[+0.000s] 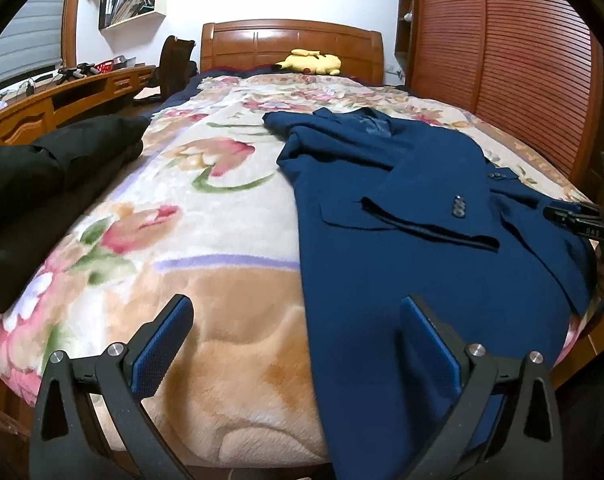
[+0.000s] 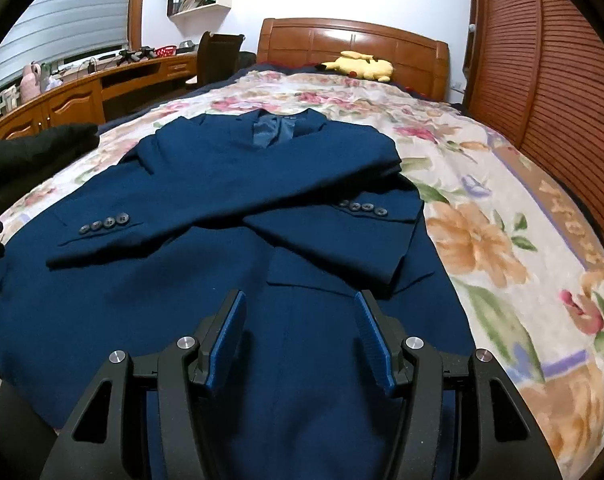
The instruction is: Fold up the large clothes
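Since the blue jacket (image 2: pixel 229 280) lies flat on the bed's floral blanket (image 2: pixel 502 208) with sleeves crossed, both empty, parted grippers, left gripper (image 1: pixel 297 344) and right gripper (image 2: pixel 299 332), should pinch its near hem evenly before folding toward the far collar.

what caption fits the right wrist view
Open right gripper above a blue blazer with crossed sleeves on a floral bedspread.

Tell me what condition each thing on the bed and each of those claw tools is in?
Blue jacket: laid flat, both sleeves crossed over its front.
Black garment: bunched at the bed's edge.
Yellow plush toy: lying by the headboard.
Left gripper: open, empty.
Right gripper: open, empty, above the jacket's hem.
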{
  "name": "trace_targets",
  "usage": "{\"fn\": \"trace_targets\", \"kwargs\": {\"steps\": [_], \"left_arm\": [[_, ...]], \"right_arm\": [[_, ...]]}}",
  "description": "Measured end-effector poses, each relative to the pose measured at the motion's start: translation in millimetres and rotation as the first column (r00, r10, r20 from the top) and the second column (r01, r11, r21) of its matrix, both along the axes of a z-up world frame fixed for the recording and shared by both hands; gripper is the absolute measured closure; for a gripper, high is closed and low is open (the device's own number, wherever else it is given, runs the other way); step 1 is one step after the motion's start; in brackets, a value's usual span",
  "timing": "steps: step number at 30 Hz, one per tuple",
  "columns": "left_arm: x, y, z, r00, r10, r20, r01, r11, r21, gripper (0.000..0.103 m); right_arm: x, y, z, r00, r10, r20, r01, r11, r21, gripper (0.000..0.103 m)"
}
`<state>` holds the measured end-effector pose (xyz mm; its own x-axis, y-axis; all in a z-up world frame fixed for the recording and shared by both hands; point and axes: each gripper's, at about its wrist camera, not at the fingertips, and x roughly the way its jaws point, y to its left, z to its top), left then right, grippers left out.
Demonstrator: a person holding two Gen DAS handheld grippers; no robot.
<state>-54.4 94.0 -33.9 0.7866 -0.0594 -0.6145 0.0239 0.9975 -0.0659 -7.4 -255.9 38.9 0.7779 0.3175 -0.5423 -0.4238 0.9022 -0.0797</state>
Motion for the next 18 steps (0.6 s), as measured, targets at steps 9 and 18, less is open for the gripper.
{"fn": "trace_targets", "kwargs": {"steps": [9,18], "left_arm": [[-13.7,4.7,-7.1,1.0,-0.007,-0.001,0.007,1.0,0.004,0.0],[-31.9,3.0,-2.8,0.997,-0.079,-0.007,0.079,0.996,-0.032,0.051]], "right_arm": [[8.7,-11.9,-14.0,0.999,-0.025,-0.02,0.025,1.0,0.008,0.045],[-9.6,-34.2,2.8,0.999,-0.018,-0.028,0.017,0.999,-0.029,0.041]]}}
